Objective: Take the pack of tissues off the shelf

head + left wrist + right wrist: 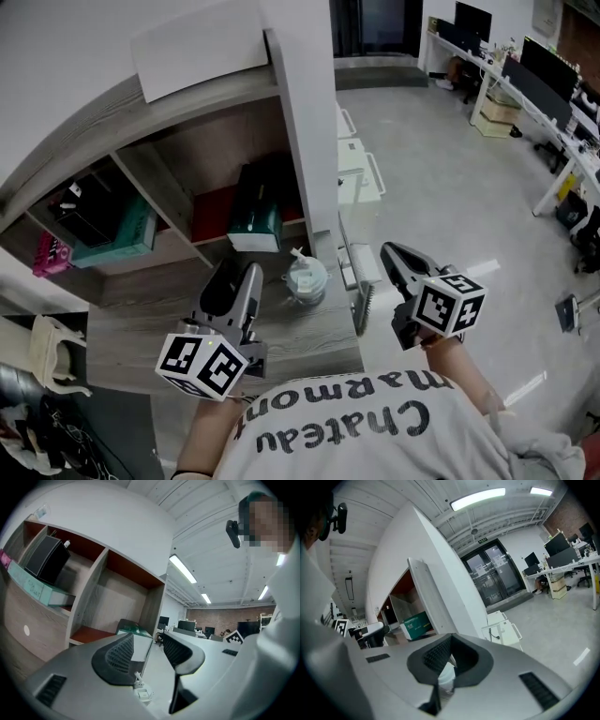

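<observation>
Tissue pack (pixel 255 214), green, sits in the shelf (pixel 94 117) bay ahead: your left gripper (pixel 237 272), jaws spread and empty, could clip the lidded cup (pixel 306 278) reaching in; right gripper (pixel 387 249) pressed shut.

Seen as a dark green pack of tissues (pixel 255 211) (pale end facing outward), lying flat in the shelf's (pixel 305 141) rightmost compartment, at its front edge.
</observation>
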Demonstrator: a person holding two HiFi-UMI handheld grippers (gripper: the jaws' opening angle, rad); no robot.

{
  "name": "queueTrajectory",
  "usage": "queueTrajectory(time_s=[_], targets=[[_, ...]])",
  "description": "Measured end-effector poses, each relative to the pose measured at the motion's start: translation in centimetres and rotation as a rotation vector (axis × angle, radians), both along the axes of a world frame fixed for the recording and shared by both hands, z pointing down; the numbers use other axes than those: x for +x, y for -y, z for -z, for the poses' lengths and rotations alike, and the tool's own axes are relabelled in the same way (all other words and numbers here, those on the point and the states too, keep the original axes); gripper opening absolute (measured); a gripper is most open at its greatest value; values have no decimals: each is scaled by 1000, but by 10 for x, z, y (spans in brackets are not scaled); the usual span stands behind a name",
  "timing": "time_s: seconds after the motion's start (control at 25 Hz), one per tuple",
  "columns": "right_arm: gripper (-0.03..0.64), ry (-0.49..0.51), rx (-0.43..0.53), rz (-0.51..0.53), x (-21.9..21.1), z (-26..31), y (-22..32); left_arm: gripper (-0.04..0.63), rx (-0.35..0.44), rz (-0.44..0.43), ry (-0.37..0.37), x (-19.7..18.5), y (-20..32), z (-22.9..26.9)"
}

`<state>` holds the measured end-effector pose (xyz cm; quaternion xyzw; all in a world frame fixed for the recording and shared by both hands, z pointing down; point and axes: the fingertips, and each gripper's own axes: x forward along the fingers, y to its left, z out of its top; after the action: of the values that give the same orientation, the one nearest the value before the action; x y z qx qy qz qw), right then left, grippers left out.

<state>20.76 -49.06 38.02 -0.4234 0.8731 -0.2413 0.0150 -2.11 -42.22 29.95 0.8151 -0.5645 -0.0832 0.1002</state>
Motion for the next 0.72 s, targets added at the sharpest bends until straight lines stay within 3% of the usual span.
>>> queueTrajectory(time_s=[0.28,0.4,0.72], targets=[[8,8,-8,31,3,-7,15,324,-15,54,130,12,21,-6],[8,9,-15,40,5,-11,19,370,-19,90,217,13,28,-8],[8,15,-25,43,16,-17,25,400,-47,150,296,6,48,-14]])
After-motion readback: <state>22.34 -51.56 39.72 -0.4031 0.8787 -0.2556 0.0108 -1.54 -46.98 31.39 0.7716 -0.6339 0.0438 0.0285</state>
